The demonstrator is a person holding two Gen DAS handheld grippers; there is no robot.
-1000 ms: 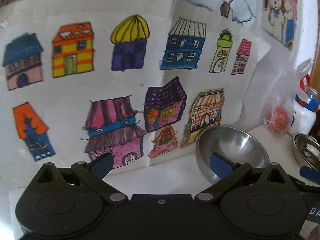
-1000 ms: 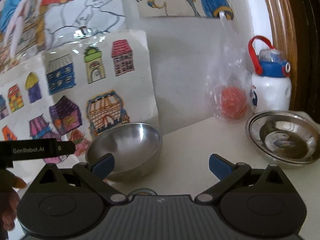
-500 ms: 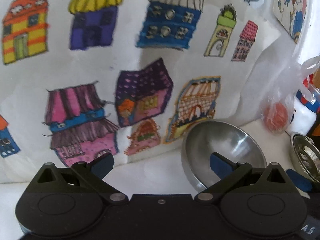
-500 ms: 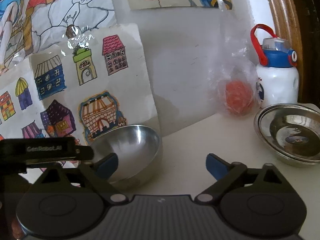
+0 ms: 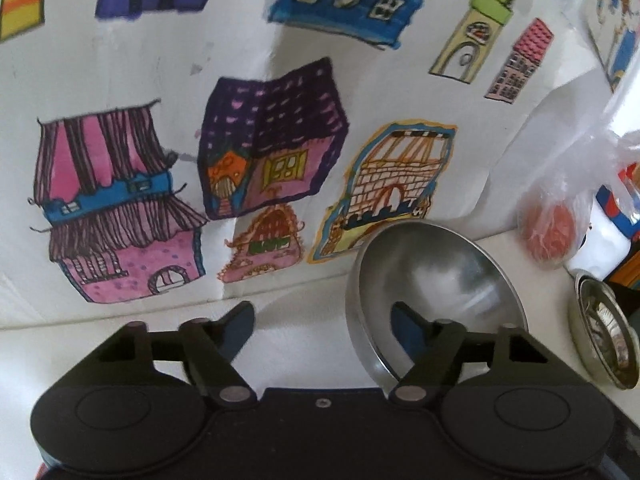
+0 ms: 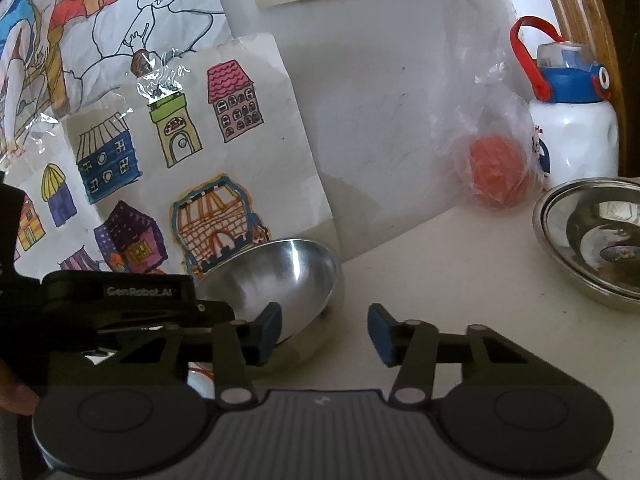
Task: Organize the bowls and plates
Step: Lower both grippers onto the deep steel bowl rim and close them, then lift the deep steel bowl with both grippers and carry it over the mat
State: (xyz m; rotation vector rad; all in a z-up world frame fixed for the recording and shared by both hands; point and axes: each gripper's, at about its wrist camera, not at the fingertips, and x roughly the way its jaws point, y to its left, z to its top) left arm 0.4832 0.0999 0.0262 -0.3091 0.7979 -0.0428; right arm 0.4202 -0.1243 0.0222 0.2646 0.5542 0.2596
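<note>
A steel bowl [image 5: 440, 276] stands on the white table near the wall and looks tipped to one side. My left gripper [image 5: 322, 328] is open and straddles the bowl's left rim, with one blue pad inside and the other outside. From the other side, my right gripper [image 6: 325, 332] is open with the bowl [image 6: 288, 276] wall between its pads, not clamped. The left gripper's black body [image 6: 120, 300] reaches in at the left of the right wrist view. A shallow steel plate [image 6: 592, 240] sits to the right, also seen as the plate [image 5: 604, 344] in the left wrist view.
Children's house drawings [image 5: 160, 80] cover the wall right behind the bowl. A clear bag holding an orange ball [image 6: 496, 172] and a white bottle with a blue lid [image 6: 572, 132] stand at the back right beside a wooden frame. Bare table [image 6: 460, 272] lies between bowl and plate.
Both grippers moved in on the bowl from either side. Their fingers have narrowed around its rim. The bowl now looks more tipped.
</note>
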